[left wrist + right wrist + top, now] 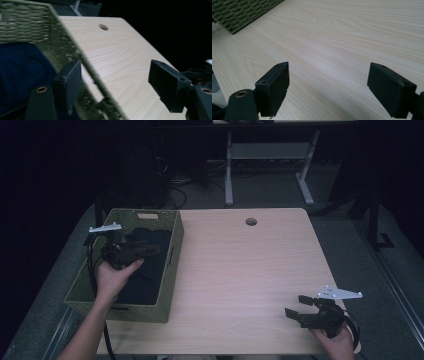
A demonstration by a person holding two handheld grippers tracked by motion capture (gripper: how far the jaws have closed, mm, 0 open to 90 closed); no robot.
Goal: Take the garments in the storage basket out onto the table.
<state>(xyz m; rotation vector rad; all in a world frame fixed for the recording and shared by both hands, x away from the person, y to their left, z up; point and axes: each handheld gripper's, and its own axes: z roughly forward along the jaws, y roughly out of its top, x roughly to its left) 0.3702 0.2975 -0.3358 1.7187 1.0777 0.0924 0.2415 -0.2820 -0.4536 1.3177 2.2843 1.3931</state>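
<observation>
I see a dark blue cloth (145, 265) bunched soft inside the green basket (172, 265) on the left. My left gripper (150, 251) hangs over it, jaws wide. My right gripper (296, 307) is wide too.

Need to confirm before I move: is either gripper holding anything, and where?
Nothing held. The left gripper is open over the basket rim; the right gripper is open above the table.

A pale wooden table (240, 270) carries a green woven basket (170, 265), seemingly overhanging its left edge.

A dim office or lab: a pale wood bench (240, 270) with a cable hole (251, 222), grey carpet (340, 240), loose cables (175, 185) and another desk frame (270, 165) beyond.
</observation>
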